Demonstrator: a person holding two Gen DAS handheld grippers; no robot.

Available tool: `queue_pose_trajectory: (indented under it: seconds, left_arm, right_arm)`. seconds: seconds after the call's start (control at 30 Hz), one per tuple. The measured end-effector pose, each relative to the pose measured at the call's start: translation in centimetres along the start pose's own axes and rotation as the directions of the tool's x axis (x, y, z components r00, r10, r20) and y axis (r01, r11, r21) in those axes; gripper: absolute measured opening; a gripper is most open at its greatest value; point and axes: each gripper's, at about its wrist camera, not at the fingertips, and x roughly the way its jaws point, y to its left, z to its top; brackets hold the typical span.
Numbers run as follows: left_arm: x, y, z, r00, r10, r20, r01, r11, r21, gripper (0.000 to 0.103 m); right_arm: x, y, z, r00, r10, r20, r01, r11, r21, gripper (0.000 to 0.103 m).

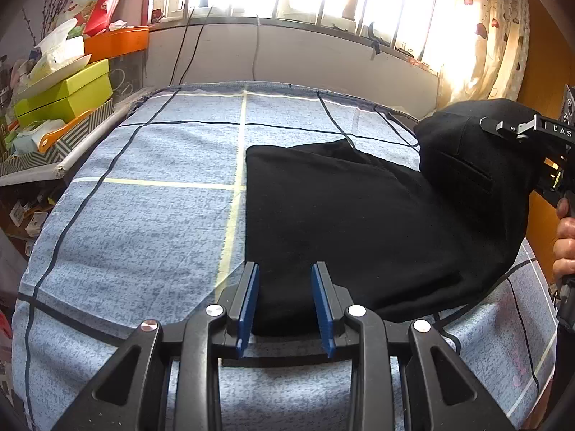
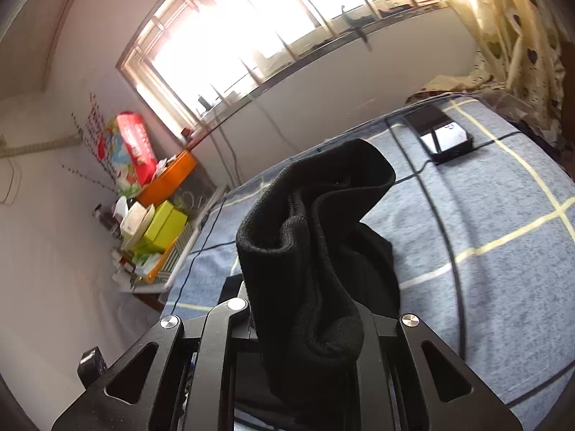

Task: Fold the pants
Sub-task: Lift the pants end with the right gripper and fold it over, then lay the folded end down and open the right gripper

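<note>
Black pants [image 1: 359, 222] lie on a blue checked bed sheet [image 1: 143, 215]. Their left part is flat with a straight folded edge. My left gripper [image 1: 287, 301] is open, its blue pads either side of the pants' near left corner, touching nothing. My right gripper [image 1: 503, 127] is shut on the pants' waistband end and holds it lifted above the bed at the right. In the right wrist view the bunched waistband [image 2: 316, 222] rises out of the jaws and hides the fingertips of the right gripper [image 2: 305, 323].
A cluttered shelf with green boxes [image 1: 68, 97] and an orange tray [image 1: 118, 41] stands left of the bed. A wall and window run along the far edge. A black device [image 2: 442, 134] with a cable lies on the sheet's far right. Curtains [image 1: 496, 36] hang at the right.
</note>
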Motion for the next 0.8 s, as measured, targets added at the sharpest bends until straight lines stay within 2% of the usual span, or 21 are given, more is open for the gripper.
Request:
queue_pose_trajectory:
  seconds: [0.2,0.37,0.57,0.8]
  left_arm:
    - [-0.3,1.1,0.0,1.000,0.011,0.005,-0.011,1.000,-0.023,0.033]
    - [-0.3,2.5,-0.3,1.000,0.020,0.001,-0.020,0.998,-0.053,0.033]
    - [-0.6,3.6,-0.7,0.999,0.033,0.001,-0.033,0.997,-0.075,0.033]
    - [-1.0,5.0,-1.1,0.999,0.051,-0.001,-0.051,0.993,-0.108,0.033]
  right_arm:
    - [2.4,2.5,-1.3,0.998,0.011,-0.055,-0.015,0.997,-0.070,0.017]
    - [5.0,5.2,-2.9,0.994,-0.012,-0.106,-0.006,0.985,-0.174,0.016]
    - [7.8,7.8,-5.0,0.986,-0.064,-0.152,0.016,0.954,-0.298,0.016]
    - [10.4,9.7,-7.9,0.971,-0.137,-0.196,0.036,0.894,-0.446,0.018]
